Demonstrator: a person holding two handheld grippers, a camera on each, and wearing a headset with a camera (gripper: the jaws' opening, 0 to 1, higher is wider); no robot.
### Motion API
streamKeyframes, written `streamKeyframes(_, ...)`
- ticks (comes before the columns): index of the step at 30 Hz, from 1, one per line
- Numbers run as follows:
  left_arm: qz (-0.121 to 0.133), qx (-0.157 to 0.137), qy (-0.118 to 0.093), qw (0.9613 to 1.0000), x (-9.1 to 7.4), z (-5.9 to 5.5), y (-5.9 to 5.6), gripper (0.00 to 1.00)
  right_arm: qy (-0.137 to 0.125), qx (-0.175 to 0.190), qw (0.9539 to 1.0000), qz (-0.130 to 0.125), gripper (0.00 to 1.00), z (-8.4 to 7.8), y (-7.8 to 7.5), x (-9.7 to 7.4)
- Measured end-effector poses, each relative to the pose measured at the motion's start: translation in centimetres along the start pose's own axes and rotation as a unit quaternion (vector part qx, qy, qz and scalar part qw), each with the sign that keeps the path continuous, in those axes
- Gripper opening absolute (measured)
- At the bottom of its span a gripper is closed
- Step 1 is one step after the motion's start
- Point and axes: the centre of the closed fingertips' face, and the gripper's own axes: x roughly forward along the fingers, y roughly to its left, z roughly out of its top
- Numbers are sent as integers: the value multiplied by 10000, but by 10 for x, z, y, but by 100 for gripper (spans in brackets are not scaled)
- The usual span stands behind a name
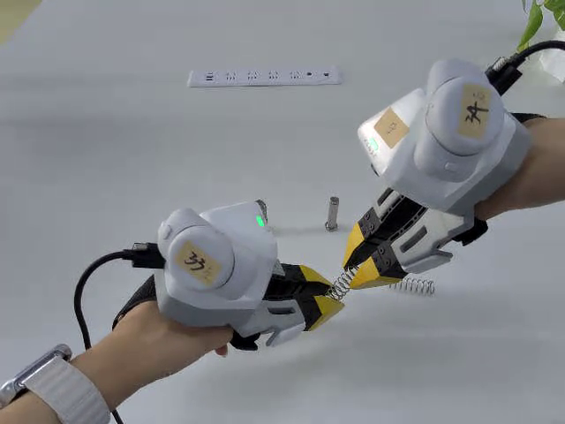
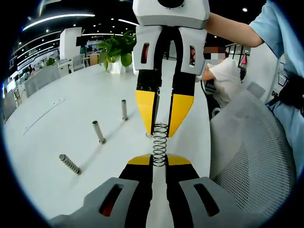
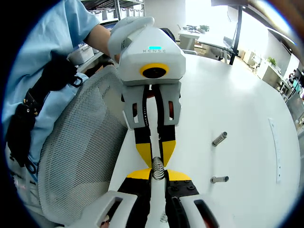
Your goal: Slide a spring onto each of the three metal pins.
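A small coil spring point(image 1: 342, 283) hangs in the air between my two grippers. The left gripper point(image 1: 334, 300) pinches its near end and the right gripper point(image 1: 357, 274) pinches its far end; both yellow-tipped pairs are shut on it. In the left gripper view the spring point(image 2: 159, 145) runs from my own tips point(image 2: 159, 160) up to the right gripper point(image 2: 161, 129). Three metal pins stand on the white table: two bare ones point(image 2: 124, 109) point(image 2: 98, 131) and one wrapped in a spring point(image 2: 70, 164). One bare pin point(image 1: 332, 213) stands just behind the grippers. A loose spring point(image 1: 412, 284) lies on the table beside the right gripper.
A white power strip point(image 1: 265, 77) lies at the far side of the table, and a green plant point(image 1: 538, 18) sits at the far right corner. A grey mesh chair point(image 3: 80, 156) stands against the table's near edge. A black cable point(image 1: 88, 291) trails from the left gripper.
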Motion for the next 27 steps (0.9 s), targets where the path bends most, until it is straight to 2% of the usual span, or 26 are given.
streamKeyframes(13, -2, 29, -125, 9999, 1, 2, -2, 6, 29, -45, 10000, 39, 7, 0, 4, -3)
streamKeyframes(15, -7, 26, -150, 9999, 1, 1, -3, 6, -26, -61, 10000, 44, 11, 2, 5, -5)
streamKeyframes(16, -8, 9, -146, 9999, 1, 0, -3, 6, -56, -61, 10000, 39, 18, 3, 5, -5)
streamKeyframes(18, -7, -19, -152, 9999, 1, -1, -3, 6, -76, -72, 9999, 24, 25, 4, 5, -7)
streamKeyframes(23, -33, -50, -232, 9997, 0, 0, -3, 6, -67, -156, 9999, -6, 26, 5, 1, -9)
streamKeyframes(27, -83, -68, -384, 9992, -2, 7, -4, 6, -117, -160, 9997, 131, 23, 7, 2, -10)
